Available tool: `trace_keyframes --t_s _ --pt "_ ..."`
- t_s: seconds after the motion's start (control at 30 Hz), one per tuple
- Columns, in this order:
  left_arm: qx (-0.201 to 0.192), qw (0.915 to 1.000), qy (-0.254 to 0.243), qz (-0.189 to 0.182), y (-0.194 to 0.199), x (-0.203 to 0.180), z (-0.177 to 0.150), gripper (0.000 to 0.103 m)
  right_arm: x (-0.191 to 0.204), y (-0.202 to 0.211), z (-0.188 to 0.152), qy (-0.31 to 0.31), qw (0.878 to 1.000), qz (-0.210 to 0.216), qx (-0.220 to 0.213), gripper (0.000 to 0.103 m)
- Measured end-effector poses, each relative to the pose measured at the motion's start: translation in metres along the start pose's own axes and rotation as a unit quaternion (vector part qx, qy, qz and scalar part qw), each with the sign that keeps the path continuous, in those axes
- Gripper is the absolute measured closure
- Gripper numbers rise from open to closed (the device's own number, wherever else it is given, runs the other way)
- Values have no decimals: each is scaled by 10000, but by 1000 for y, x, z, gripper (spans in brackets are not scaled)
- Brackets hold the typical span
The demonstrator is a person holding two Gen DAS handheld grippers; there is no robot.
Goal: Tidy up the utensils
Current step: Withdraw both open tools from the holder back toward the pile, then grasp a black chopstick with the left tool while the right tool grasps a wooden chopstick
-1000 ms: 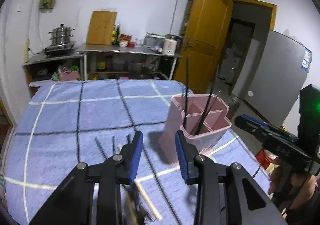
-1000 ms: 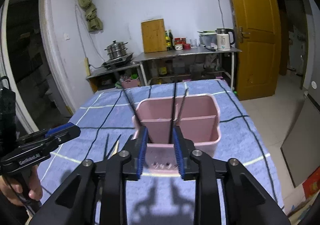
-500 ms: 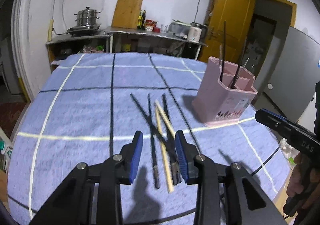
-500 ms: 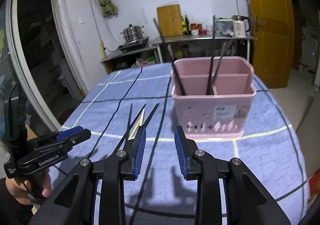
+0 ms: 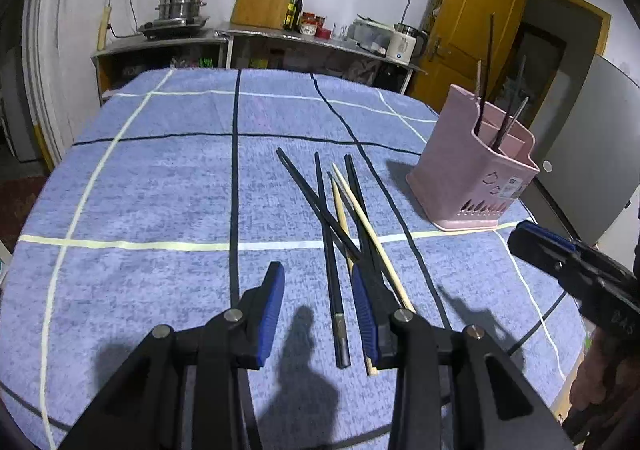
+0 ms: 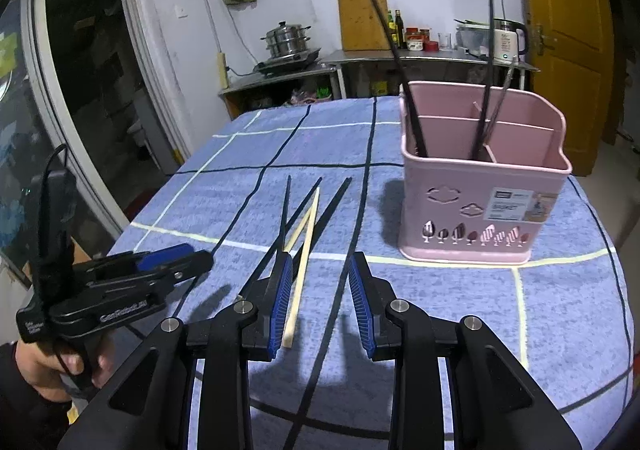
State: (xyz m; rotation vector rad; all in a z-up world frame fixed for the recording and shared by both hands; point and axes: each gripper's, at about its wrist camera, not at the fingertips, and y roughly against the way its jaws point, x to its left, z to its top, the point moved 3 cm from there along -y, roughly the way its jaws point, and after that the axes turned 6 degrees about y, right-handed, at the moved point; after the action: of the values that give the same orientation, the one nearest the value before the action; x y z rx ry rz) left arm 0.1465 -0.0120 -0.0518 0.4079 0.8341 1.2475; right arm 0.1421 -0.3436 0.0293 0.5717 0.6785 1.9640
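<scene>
**Desk:** What changed?

**Operator:** Both grippers have dropped from the pink holder point(image 6: 484, 190) toward the loose chopsticks point(image 5: 340, 218) on the blue cloth point(image 5: 160, 190).

**Desk:** How do they lie?

**Operator:** Lengthwise, running away from my fingers toward the holder, crossing one another. My left gripper point(image 5: 318, 310) is nearer: one black stick sits between its tips, below them. My right gripper point(image 6: 322, 302) hangs over a pale stick and a black one.

**Desk:** Fingers?

**Operator:** Both sets parted, grasping nothing.
</scene>
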Motion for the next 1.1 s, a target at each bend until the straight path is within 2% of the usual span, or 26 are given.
trace_keyframes --t_s 0.23,0.3,0.5,0.73,0.9,1.1 --pt "127 9995 227 -184 -32 0 25 67 -3 -12 -2 -60 9999 5 133 72" --pt "192 9992 299 -174 -44 1 34 77 -6 -14 -2 -80 9998 11 155 72" --pt "355 9971 648 -177 -78 6 54 79 -11 -23 -4 -117 9997 16 225 72" --pt "472 9963 716 37 -104 9 69 82 -15 -33 -3 -163 9994 45 286 72" --pt "625 9955 705 129 -119 12 67 91 -17 -35 -5 -202 9993 52 302 72" --pt "655 9960 601 122 -118 17 68 97 -15 -39 -7 -210 9992 94 327 72"
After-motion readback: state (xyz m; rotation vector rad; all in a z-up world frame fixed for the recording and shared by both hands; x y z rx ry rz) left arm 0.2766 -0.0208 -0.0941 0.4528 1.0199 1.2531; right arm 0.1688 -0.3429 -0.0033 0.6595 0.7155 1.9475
